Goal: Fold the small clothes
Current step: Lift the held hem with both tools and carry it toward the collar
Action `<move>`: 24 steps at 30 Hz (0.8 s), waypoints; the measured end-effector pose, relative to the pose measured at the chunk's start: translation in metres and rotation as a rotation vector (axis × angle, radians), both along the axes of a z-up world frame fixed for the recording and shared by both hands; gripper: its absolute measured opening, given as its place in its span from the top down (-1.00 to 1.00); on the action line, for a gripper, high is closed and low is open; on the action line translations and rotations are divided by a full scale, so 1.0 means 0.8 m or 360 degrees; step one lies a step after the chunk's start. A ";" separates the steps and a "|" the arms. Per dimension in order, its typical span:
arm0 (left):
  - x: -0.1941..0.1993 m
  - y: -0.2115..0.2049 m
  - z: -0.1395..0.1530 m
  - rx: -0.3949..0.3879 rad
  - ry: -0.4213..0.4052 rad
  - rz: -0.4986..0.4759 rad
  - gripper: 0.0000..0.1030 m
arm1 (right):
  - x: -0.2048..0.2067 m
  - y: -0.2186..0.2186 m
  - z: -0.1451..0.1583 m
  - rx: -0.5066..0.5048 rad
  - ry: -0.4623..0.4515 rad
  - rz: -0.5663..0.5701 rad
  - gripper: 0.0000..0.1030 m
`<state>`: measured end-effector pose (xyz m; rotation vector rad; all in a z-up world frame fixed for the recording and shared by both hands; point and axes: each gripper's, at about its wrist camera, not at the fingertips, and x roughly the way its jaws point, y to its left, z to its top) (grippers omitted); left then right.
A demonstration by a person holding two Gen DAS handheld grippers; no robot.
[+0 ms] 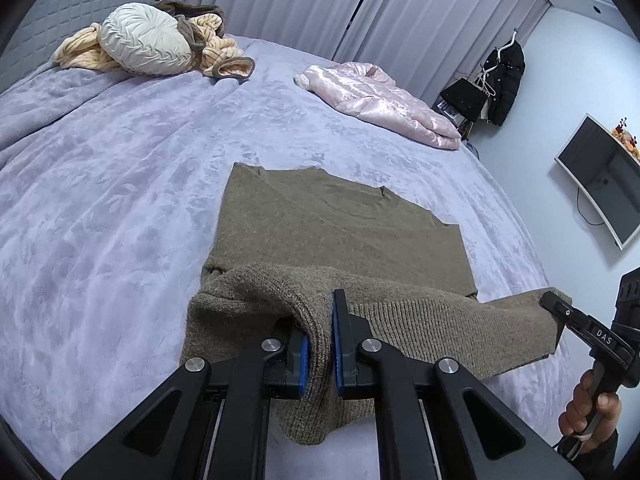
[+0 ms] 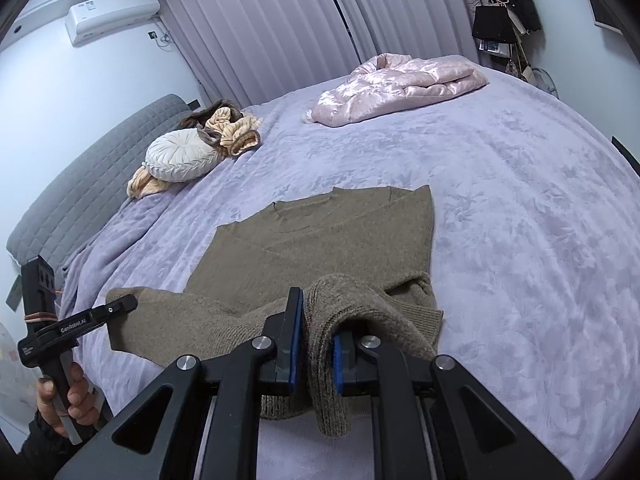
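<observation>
Already the olive knitted sweater (image 1: 340, 224) is spread on the lavender bed (image 1: 120, 208), sides seemingly tucked in. Its near hem is lifted at both corners, clenched by the left gripper (image 1: 320, 344) and the right gripper (image 2: 316, 344), whose fingers are closed on the knit. Carrying the hem toward the collar is judged still to be done.

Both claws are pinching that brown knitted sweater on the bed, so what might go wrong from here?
1. The brown knitted sweater is held only by small pinches of its hem in the left gripper and the right gripper; the knit might slip out.
2. The hem sags between them, so the fold may land crooked.
3. The plush lilac bedspread could drag the fabric into wrinkles.
</observation>
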<state>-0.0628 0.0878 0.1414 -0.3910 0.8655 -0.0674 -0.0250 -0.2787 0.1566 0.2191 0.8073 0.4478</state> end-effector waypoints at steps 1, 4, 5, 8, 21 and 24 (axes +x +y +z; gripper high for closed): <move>0.003 0.000 0.000 0.0006 0.0005 0.0001 0.79 | 0.004 0.001 0.000 -0.0003 0.0006 -0.0004 0.74; 0.013 -0.005 0.000 0.0048 0.0017 0.0002 0.79 | 0.015 0.003 -0.001 -0.0017 0.0021 -0.0018 0.74; 0.016 -0.006 0.001 0.0055 0.0019 0.0002 0.79 | 0.018 0.004 -0.001 -0.0027 0.0024 -0.0023 0.74; 0.026 -0.006 0.002 0.0043 0.0026 0.0005 0.79 | 0.028 0.006 -0.001 -0.0036 0.0041 -0.0033 0.74; 0.061 0.006 0.007 0.0010 0.0036 0.0017 0.79 | 0.065 0.020 0.006 -0.0084 0.0055 -0.0051 0.74; 0.068 0.010 0.008 -0.0001 0.0037 0.0023 0.79 | 0.072 0.024 0.008 -0.0087 0.0056 -0.0051 0.74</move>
